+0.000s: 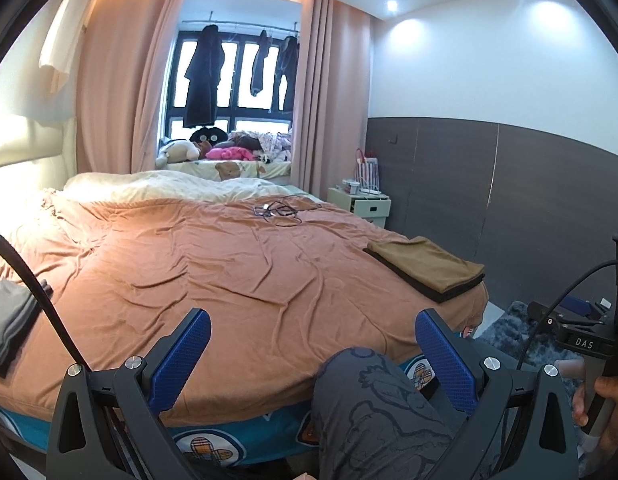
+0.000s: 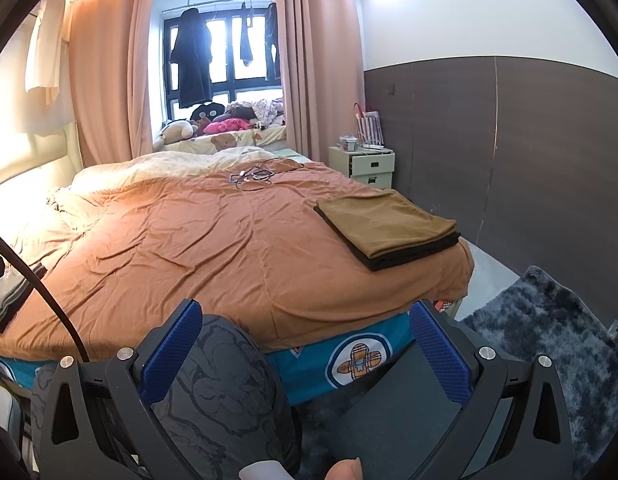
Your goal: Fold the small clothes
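bedroom with a wide bed (image 1: 237,272) under an orange cover, seen from its foot. left tongs (image 1: 313,344) spread wide and hold nothing, hanging over the near edge of the bed above a knee (image 1: 373,396) in grey patterned trousers. right tongs (image 2: 305,336) likewise spread wide and hold nothing, with the same knee between the blue pads (image 2: 173,352) at lower left. folded brown cloth on a darker folded piece (image 2: 389,228) lies at the right corner of the bed, well apart from both tongs. grey folded clothes (image 1: 9,320) lie at the left edge. a tangle of cables (image 1: 279,210) rests near the far end. beyond it, white bedside drawers (image 2: 369,164), a dark shaggy rug (image 2: 549,332), pink curtains, and dark garments hanging at the window (image 1: 229,76).
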